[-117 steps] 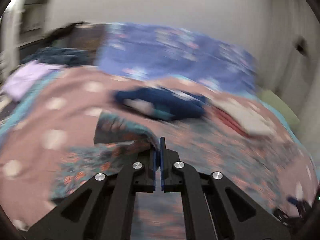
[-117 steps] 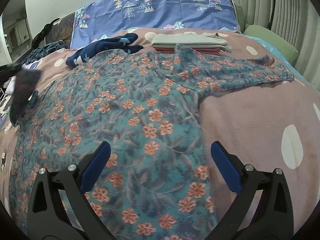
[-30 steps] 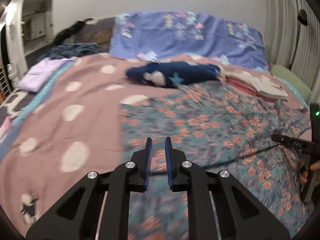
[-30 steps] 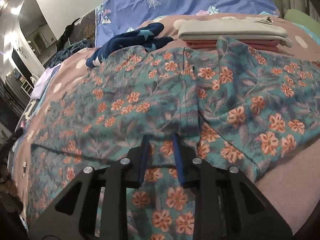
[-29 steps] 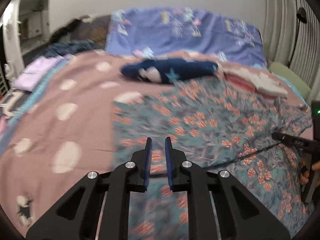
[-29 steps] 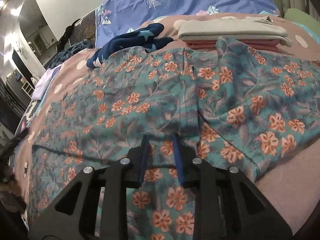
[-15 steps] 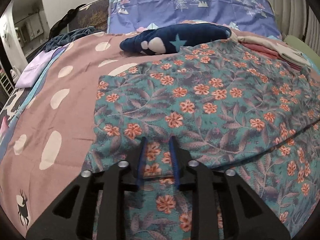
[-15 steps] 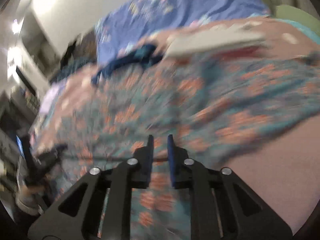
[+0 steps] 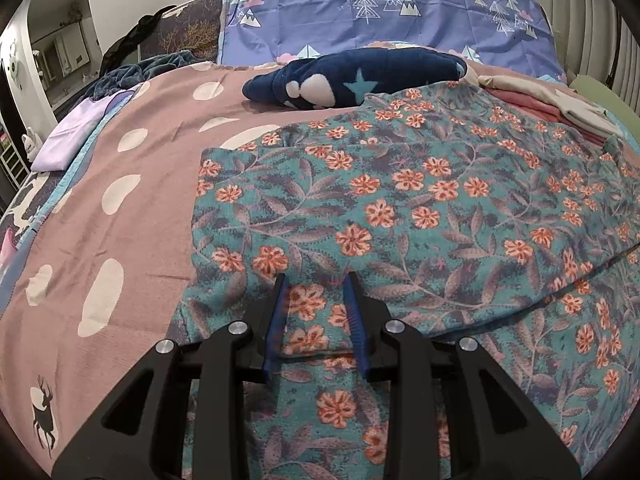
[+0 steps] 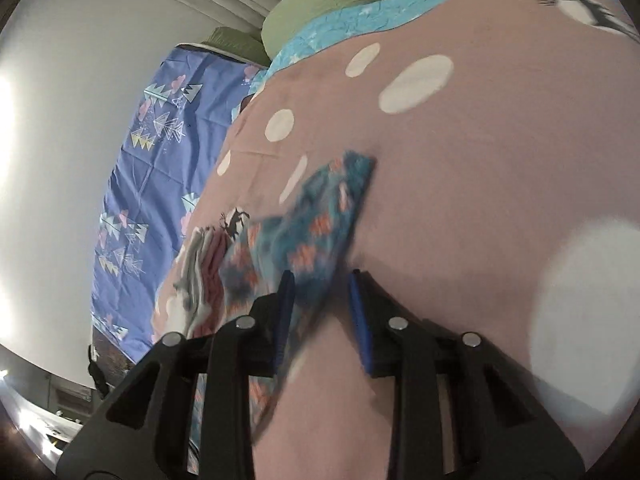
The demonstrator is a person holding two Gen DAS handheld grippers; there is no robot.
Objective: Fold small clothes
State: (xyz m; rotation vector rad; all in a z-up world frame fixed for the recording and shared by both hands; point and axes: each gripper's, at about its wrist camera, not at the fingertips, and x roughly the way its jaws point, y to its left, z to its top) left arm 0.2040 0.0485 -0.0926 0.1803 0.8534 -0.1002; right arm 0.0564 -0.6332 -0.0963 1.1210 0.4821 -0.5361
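A teal garment with orange flowers (image 9: 400, 200) lies spread on the pink spotted bedspread (image 9: 120, 240), its near part folded over into a straight edge. My left gripper (image 9: 316, 278) hovers low over that folded edge near the garment's left side. Its jaws stand a little apart, with fabric lying under and between them but not pinched. In the rolled, blurred right wrist view, my right gripper (image 10: 320, 276) is at the garment's sleeve (image 10: 316, 216). That cloth runs past the left pad, and bare bedspread (image 10: 480, 160) shows beside the right pad.
A navy star-print garment (image 9: 360, 76) lies beyond the floral one. A folded beige and red stack (image 9: 560, 108) sits at the back right. A blue tree-print pillow (image 9: 380, 12) lines the headboard. A lilac cloth (image 9: 76, 136) lies at the left edge, and green cushions (image 10: 320, 4) lie at the right.
My left gripper sank closer to the folded edge and its jaws parted slightly. My right gripper swung fast from the garment's middle to the sleeve and rolled sideways.
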